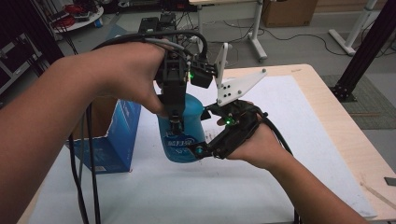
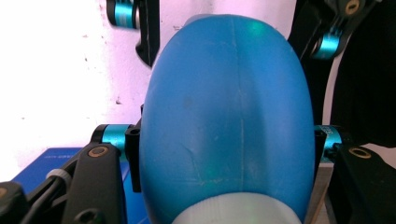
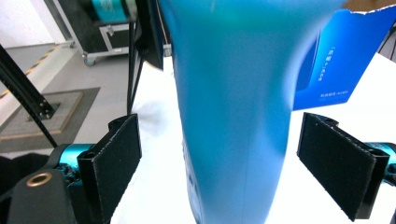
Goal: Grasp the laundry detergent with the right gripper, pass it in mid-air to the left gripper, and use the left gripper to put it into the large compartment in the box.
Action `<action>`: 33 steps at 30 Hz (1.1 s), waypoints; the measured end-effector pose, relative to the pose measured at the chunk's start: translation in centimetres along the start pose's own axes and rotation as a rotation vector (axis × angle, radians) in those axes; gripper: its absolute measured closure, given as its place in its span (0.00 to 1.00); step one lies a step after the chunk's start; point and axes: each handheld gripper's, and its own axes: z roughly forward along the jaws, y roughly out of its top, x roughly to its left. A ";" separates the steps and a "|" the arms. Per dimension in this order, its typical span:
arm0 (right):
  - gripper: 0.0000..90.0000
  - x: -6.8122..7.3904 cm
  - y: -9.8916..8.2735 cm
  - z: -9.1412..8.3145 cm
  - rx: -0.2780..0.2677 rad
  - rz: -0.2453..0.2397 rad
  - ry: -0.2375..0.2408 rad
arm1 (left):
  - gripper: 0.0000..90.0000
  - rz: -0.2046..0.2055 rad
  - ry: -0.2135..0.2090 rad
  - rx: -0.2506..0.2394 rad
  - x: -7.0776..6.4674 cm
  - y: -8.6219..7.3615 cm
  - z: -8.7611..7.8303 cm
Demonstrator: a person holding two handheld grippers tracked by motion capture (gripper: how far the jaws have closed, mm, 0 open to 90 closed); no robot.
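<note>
My left gripper (image 2: 224, 140) clamps the rounded blue plastic bottle (image 1: 180, 135) from above, held over the white table mat (image 1: 280, 140). My right gripper's (image 3: 219, 163) pads stand clear of it. Withdraw right sideways, keeping left firm.

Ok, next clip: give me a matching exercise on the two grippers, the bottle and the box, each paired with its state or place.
Things:
1. left gripper
2. right gripper
3. blue bottle
4. blue box

States or places:
A. jaws apart, pads off the bottle's sides
B. stands open-topped on the white table cover, beside the bottle
C. clamped on the bottle from above
D. held upright between the two grippers

Pairs: 1-C, 2-A, 3-D, 4-B
</note>
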 end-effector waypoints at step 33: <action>0.01 -0.9 4.6 -6.5 0.396 -0.103 -0.104 | 0.44 -0.417 -0.060 -0.115 2.2 -9.9 -7.6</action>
